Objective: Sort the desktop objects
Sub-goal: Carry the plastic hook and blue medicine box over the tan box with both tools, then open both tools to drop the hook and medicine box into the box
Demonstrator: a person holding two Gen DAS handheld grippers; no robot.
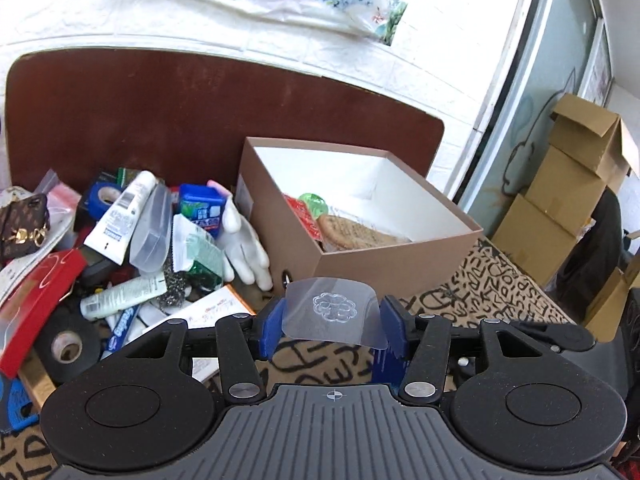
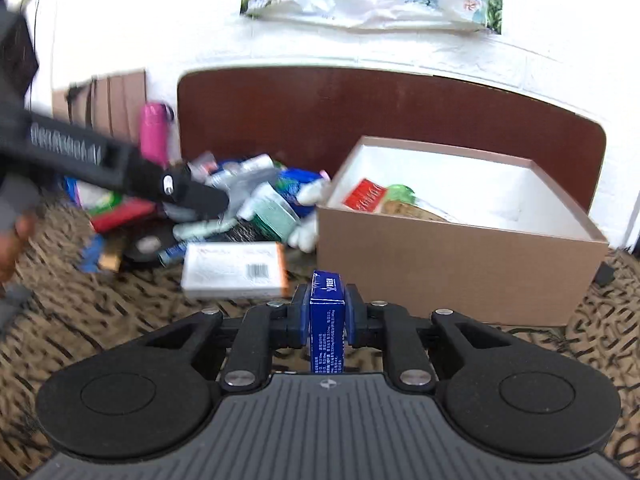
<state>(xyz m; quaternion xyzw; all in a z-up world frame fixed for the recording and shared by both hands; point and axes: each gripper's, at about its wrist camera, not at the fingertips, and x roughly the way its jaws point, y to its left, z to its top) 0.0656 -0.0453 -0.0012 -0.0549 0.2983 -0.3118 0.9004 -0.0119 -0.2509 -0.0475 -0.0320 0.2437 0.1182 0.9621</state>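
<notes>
A clear plastic piece (image 1: 335, 312), embossed with a flower, is clamped in the left tool (image 1: 334, 330). A blue carton (image 2: 327, 312) is gripped upright in the right tool (image 2: 327, 316), the brown box (image 2: 460, 256) at 1 o'clock.

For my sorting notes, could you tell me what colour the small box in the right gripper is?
Dark blue with white print; the small box shows best in the right wrist view.

Little legible. White flat box (image 2: 236, 268): barcode on its top, print too blurred to read. Small blue carton (image 2: 327, 316): white Chinese print down its side, too small to make out. Patterned cloth (image 1: 492, 292): scrawled black letters, no clear word. Blue-green pack (image 1: 202, 210): label characters unclear.
</notes>
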